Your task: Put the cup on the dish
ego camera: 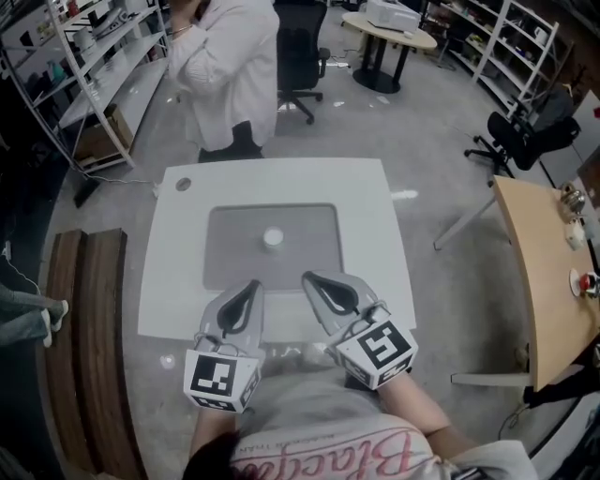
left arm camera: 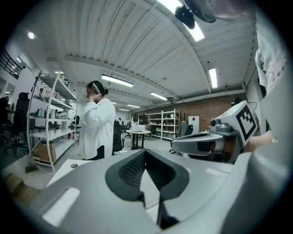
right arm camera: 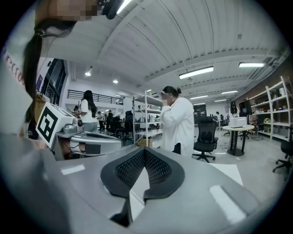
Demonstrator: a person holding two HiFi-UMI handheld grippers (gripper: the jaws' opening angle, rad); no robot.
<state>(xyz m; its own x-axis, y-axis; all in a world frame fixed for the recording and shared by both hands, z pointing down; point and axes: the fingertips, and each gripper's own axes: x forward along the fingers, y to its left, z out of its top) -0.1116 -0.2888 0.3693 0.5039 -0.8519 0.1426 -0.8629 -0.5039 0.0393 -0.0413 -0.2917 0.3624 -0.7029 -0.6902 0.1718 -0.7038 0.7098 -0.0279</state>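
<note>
Grey workshop floor runs out to white shelving racks (ego camera: 89, 66) along both sides. One white square worktop (ego camera: 178, 272) stands in the middle, with a single grey mat (ego camera: 234, 262) laid on its centre. One person in a white coat (ego camera: 230, 70) stands at its far edge. I count two black office chairs, one (ego camera: 302, 52) behind that person and one (ego camera: 525, 141) off to the right. One round table (ego camera: 386, 37) stands at the back carrying a white box (ego camera: 392, 14), and one wooden table (ego camera: 539, 272) on the right has a few small items I cannot make out.

Two tongs hang over the near edge of the worktop, side by side and apart from each other. The left tongs (ego camera: 251, 286) have their jaws closed together with nothing between them. The right tongs (ego camera: 311, 279) look the same, tips meeting and empty.

One small white cup (ego camera: 273, 238) sits alone on the mat, near its middle and well ahead of both tongs. I cannot see what is in it, nor pick out a dish.
</note>
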